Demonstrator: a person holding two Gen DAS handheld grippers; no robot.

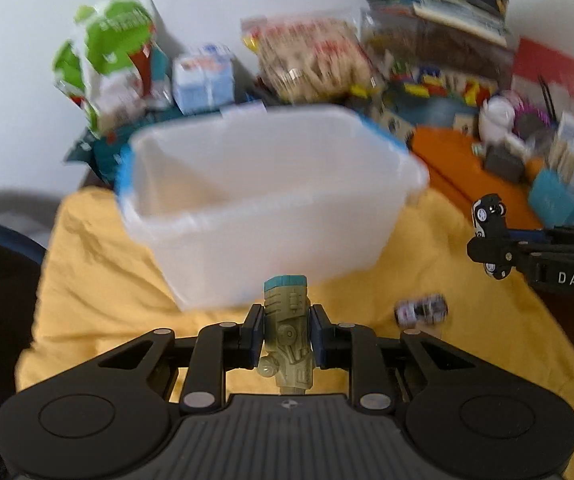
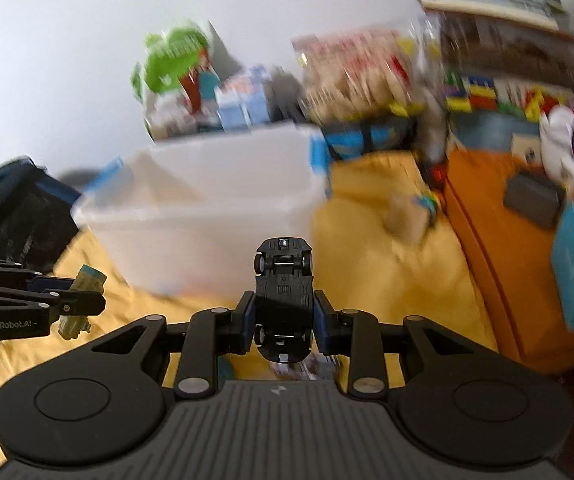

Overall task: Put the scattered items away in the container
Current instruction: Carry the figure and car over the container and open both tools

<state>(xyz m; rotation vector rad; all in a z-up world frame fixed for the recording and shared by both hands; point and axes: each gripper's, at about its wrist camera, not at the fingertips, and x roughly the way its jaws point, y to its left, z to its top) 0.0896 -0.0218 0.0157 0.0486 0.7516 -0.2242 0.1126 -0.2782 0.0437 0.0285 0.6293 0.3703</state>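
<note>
My left gripper (image 1: 287, 334) is shut on an olive-green toy vehicle with a teal end (image 1: 289, 332), held up above the yellow cloth (image 1: 99, 280). Just beyond it stands the white translucent container (image 1: 267, 200). From the right wrist view the same gripper (image 2: 77, 306) and its toy (image 2: 81, 300) show at the left edge. My right gripper (image 2: 284, 320) is shut on a black toy car (image 2: 284, 296), underside up, in front of the container (image 2: 207, 216). The left wrist view shows that gripper (image 1: 491, 248) with the car (image 1: 487, 220) at the right. A small white and purple toy car (image 1: 421, 310) lies on the cloth.
Behind the container are a green and white bag (image 1: 111, 56), a light blue carton (image 1: 203, 80), a snack packet (image 1: 311, 60) and stacked boxes and bricks (image 1: 439, 60). An orange surface (image 2: 499, 248) with a dark box (image 2: 533, 200) lies to the right. A tan object (image 2: 407, 216) rests on the cloth.
</note>
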